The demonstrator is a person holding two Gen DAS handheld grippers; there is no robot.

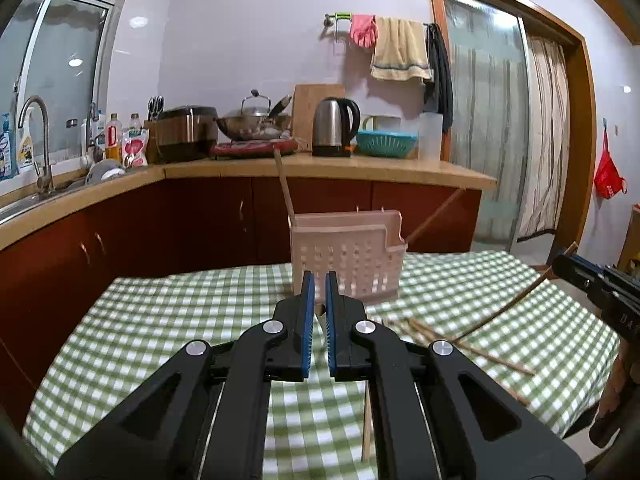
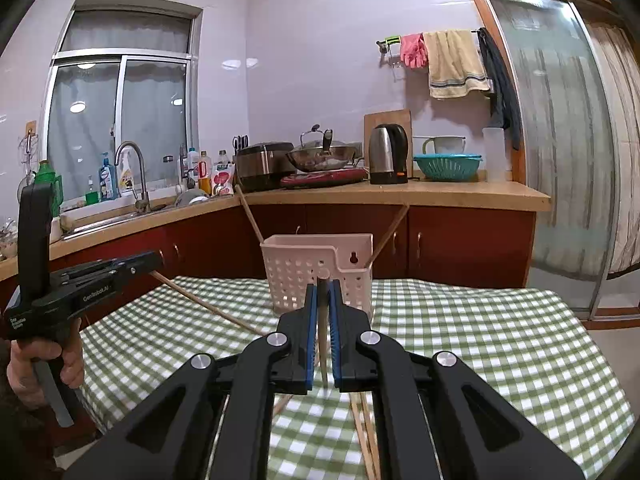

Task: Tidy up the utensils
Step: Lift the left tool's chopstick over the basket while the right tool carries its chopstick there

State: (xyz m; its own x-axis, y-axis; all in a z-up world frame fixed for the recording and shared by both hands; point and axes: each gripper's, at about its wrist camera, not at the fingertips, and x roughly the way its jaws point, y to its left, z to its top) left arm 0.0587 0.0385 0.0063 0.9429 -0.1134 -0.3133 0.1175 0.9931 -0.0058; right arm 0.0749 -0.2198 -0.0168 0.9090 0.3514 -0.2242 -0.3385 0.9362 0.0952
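A pink perforated basket stands at the far side of the green checked table. Two chopsticks lean out of it, one left and one right. My left gripper is above the table, shut on a chopstick that slants down to the cloth. My right gripper is shut on another chopstick, in front of the basket. Several loose chopsticks lie on the cloth below the grippers.
Behind the table runs a wooden counter with a kettle, a wok, a rice cooker, a teal colander and a sink with a tap. A glass door is at the right. A hand holds the left gripper's handle.
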